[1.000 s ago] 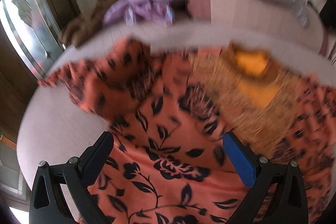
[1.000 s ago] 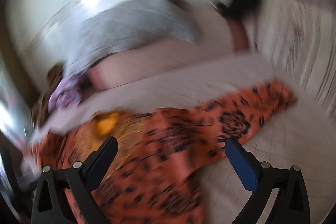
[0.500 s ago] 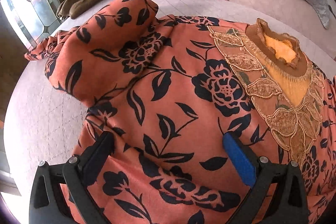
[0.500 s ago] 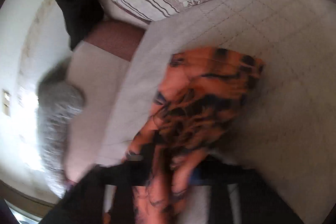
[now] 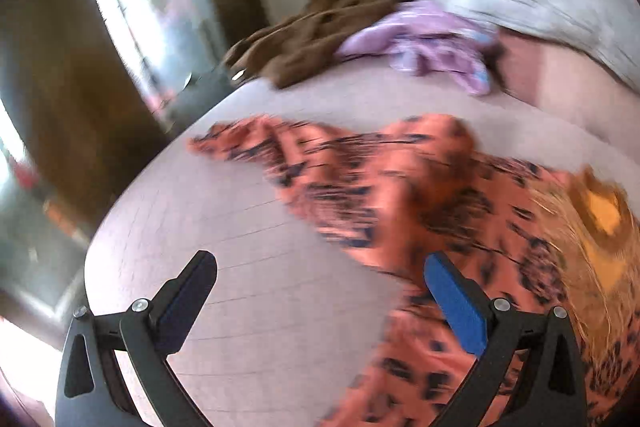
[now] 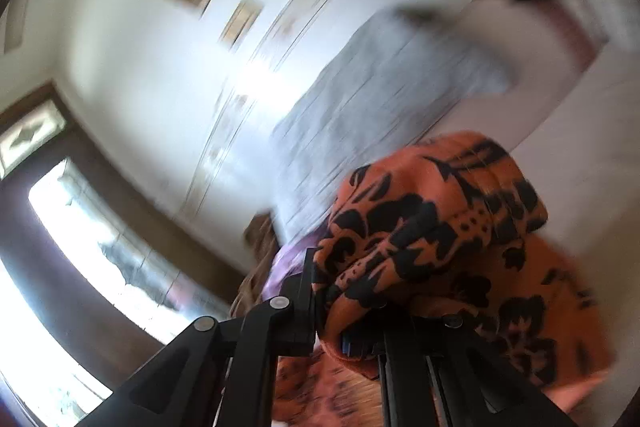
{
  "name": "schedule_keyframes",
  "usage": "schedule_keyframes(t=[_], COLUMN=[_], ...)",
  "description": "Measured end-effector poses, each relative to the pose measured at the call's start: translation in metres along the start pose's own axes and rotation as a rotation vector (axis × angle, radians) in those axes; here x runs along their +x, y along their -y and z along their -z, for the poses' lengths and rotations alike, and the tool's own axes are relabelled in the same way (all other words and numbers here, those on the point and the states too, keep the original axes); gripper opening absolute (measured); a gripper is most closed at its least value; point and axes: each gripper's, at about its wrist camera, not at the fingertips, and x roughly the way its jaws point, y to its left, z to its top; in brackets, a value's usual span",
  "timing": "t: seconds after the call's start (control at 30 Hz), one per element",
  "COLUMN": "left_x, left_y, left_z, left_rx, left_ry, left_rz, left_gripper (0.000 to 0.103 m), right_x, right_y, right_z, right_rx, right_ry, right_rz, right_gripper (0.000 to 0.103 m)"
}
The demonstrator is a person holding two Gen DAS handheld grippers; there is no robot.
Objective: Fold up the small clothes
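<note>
garment: an orange top (image 5: 400,195) with black flowers lies spread on the bed (image 5: 248,291), its long axis running from a sleeve tip at the left across to the yellow neckline (image 5: 604,215) at the right edge of the left wrist view.
right gripper: the right gripper (image 6: 352,311) is clenched on a bunched fold of the top, lifted off the bed and pointing almost level toward the wall (image 6: 140,47).
left gripper: the left gripper (image 5: 320,291) is released, jaws wide, hovering over bare bed; the top's edge is just beside its blue right finger, nothing between the pads.
key relation: the top lies to the right of and beyond the left gripper; the near sleeve is closer to it than to the right gripper.
other things: a brown cloth (image 5: 320,27) and a lilac cloth (image 5: 432,43) sit well apart at the far side of the bed.
hard to see: both views are motion-blurred; which part of the top the right gripper holds cannot be told; the top's lower hem is cut off.
</note>
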Motion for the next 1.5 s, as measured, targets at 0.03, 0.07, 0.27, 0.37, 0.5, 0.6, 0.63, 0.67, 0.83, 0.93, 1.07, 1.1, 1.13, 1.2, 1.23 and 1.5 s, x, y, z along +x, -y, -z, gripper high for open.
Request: schedule_keyframes(t=[0.03,0.07,0.27,0.37,0.5,0.6,0.63,0.67,0.83,0.93,1.07,1.1,1.13,1.2,1.23,1.5], left_x=[0.009,0.015,0.045,0.048,0.048,0.051,0.051,0.05,0.052,0.057,0.06,0.061,0.062,0.066,0.068,0.113], left_y=[-0.014,-0.029,-0.077,-0.097,-0.115,-0.123,-0.124,-0.124,-0.126,-0.135,-0.142,-0.142,-0.142,-0.145,-0.147,-0.167], left_z=[-0.002,-0.004,-0.016,-0.018,-0.019,-0.02,-0.019,-0.02,-0.02,-0.019,-0.017,-0.018,-0.018,-0.019,-0.02,-0.024], left_rx=[-0.027,-0.058,-0.167,-0.204,-0.249,-0.289,-0.295,-0.295,-0.303,-0.339,-0.36,-0.359,-0.358,-0.366,-0.379,-0.524], left_ry=[-0.015,-0.032,-0.075,-0.086,-0.083,-0.097,-0.101,-0.102,-0.116,-0.135,-0.145,-0.148,-0.152,-0.16,-0.167,-0.267], left_rz=[-0.004,-0.019,-0.081,-0.074,-0.1,-0.084,-0.076,-0.063,-0.045,-0.048,-0.05,-0.046,-0.044,-0.045,-0.042,0.146], left_gripper=[0.103,0.103,0.103,0.103,0.103,0.103,0.103,0.103,0.103,0.103,0.103,0.103,0.103,0.103,0.103,0.103], right_x=[0.017,0.039,0.129,0.141,0.132,0.116,0.114,0.112,0.134,0.138,0.158,0.165,0.173,0.191,0.198,0.217], right_y=[-0.011,-0.024,-0.069,-0.069,-0.082,-0.083,-0.079,-0.074,-0.061,-0.068,-0.07,-0.07,-0.067,-0.056,-0.05,-0.04], right_z=[0.011,0.026,0.107,0.139,0.159,0.154,0.152,0.149,0.157,0.184,0.208,0.209,0.21,0.214,0.217,0.218], right_rx=[0.004,0.014,0.001,0.026,-0.061,-0.134,-0.136,-0.123,-0.146,-0.246,-0.371,-0.401,-0.443,-0.521,-0.533,-0.515], right_ry=[-0.024,-0.045,-0.167,-0.198,-0.251,-0.21,-0.227,-0.241,-0.358,-0.424,-0.498,-0.516,-0.532,-0.604,-0.649,-0.66], right_rz=[-0.008,-0.015,0.112,0.081,-0.013,-0.014,-0.02,-0.029,0.132,0.197,0.319,0.342,0.364,0.44,0.447,0.419], right_gripper=[0.008,0.009,0.063,0.093,0.093,0.09,0.088,0.083,0.062,0.062,0.063,0.066,0.069,0.073,0.073,0.068])
